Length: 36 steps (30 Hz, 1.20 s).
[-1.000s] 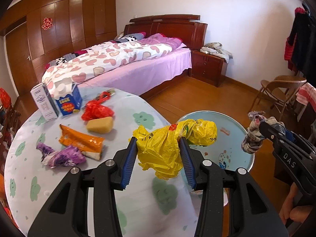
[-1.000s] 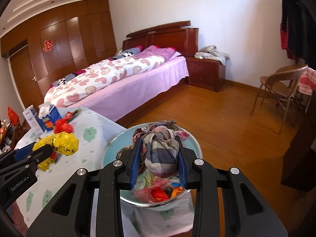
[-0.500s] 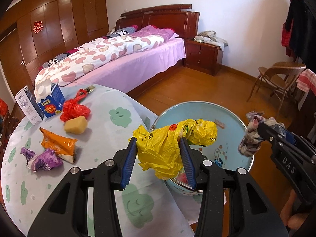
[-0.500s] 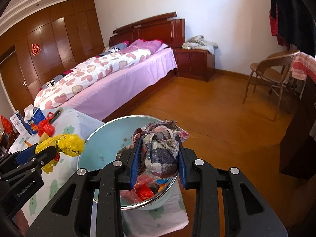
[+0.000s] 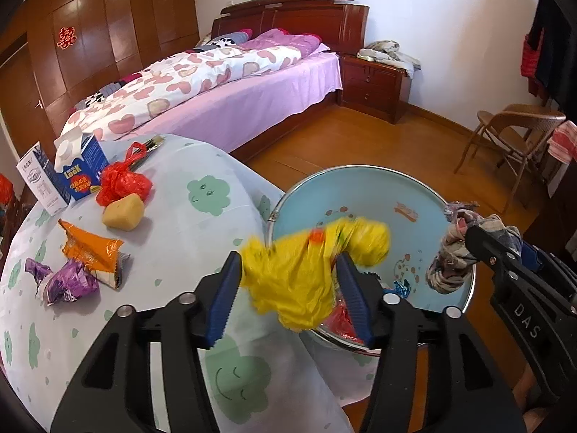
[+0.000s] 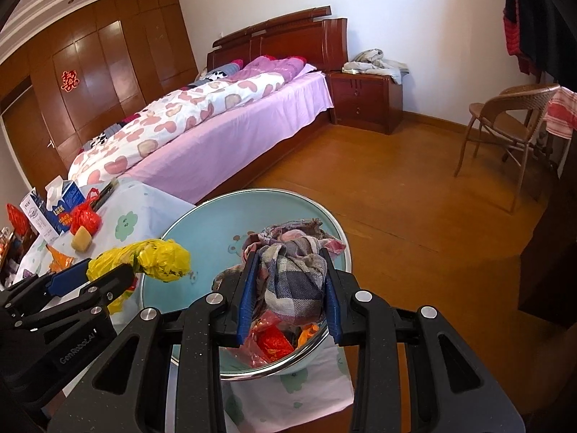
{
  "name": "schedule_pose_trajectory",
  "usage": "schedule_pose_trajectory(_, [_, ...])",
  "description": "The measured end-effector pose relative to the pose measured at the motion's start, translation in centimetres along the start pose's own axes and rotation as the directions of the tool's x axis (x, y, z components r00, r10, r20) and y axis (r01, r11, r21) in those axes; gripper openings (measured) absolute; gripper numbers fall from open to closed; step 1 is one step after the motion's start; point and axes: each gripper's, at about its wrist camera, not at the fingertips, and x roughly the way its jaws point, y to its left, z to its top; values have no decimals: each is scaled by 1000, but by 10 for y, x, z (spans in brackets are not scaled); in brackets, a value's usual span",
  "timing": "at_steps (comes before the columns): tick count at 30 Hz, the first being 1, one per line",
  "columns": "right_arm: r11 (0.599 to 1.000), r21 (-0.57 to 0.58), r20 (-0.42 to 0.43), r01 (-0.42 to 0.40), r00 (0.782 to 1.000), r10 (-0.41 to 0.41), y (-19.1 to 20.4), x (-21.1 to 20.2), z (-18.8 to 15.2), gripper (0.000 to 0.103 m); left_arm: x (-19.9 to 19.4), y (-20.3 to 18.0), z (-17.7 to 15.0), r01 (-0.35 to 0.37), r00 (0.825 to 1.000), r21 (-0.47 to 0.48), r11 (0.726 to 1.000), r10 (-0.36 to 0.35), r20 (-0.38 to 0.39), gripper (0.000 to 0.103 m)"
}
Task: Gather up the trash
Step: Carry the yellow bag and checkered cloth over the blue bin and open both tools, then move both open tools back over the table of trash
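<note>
A crumpled yellow plastic bag (image 5: 299, 281) hangs, blurred, between the jaws of my left gripper (image 5: 288, 256). Those jaws are opening and a gap shows at the left pad. The bag is over the near rim of a light blue basin (image 5: 360, 195) that holds red and orange wrappers. My right gripper (image 6: 288, 254) is shut on a wad of plaid cloth (image 6: 292, 281) above the same basin (image 6: 216, 223). In the right wrist view the left gripper (image 6: 90, 274) and the yellow bag (image 6: 162, 256) are at the basin's left edge.
On the round table's cloth (image 5: 202, 223) lie a red bag (image 5: 122, 184), a yellow lump (image 5: 122, 211), an orange wrapper (image 5: 90, 249), a purple wrapper (image 5: 65, 281) and two cartons (image 5: 79, 169). Behind are a bed (image 5: 234, 83), a nightstand (image 5: 375, 83) and a chair (image 5: 512, 133).
Both grippers have sunk closer over the basin. The left jaws have spread wider and the yellow bag, sharp before, now blurs and sags between them. The right grip on the cloth is unchanged.
</note>
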Motion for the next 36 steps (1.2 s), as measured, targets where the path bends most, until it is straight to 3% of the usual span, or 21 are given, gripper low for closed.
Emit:
schedule_pose_trajectory(5, [1000, -11, -17, -8, 1000, 8, 4, 4, -1, 33, -10, 9, -3, -26, 999, -17, 1000, 26, 26, 71])
schedule_pose_trajectory(16, [999, -37, -67, -25, 998, 22, 16, 22, -6, 34, -16, 28, -7, -71, 997, -44, 997, 72, 26, 73])
schedule_pose_trajectory(21, [999, -30, -81, -33, 996, 30, 17, 25, -8, 47, -16, 30, -9, -79, 997, -46, 996, 80, 22, 74])
schedule_pose_trajectory(24, [999, -30, -61, -27, 998, 25, 19, 22, -8, 50, -16, 31, -10, -87, 996, -49, 995, 88, 25, 78])
schedule_pose_trajectory(28, [1000, -16, -18, -9, 1000, 9, 21, 16, -7, 62, -18, 33, -11, -92, 995, -54, 994, 93, 26, 78])
schedule_pose_trajectory(36, [999, -38, 14, -17, 1000, 17, 31, 2, -1, 63, -26, 43, -16, -101, 994, -64, 993, 103, 30, 82])
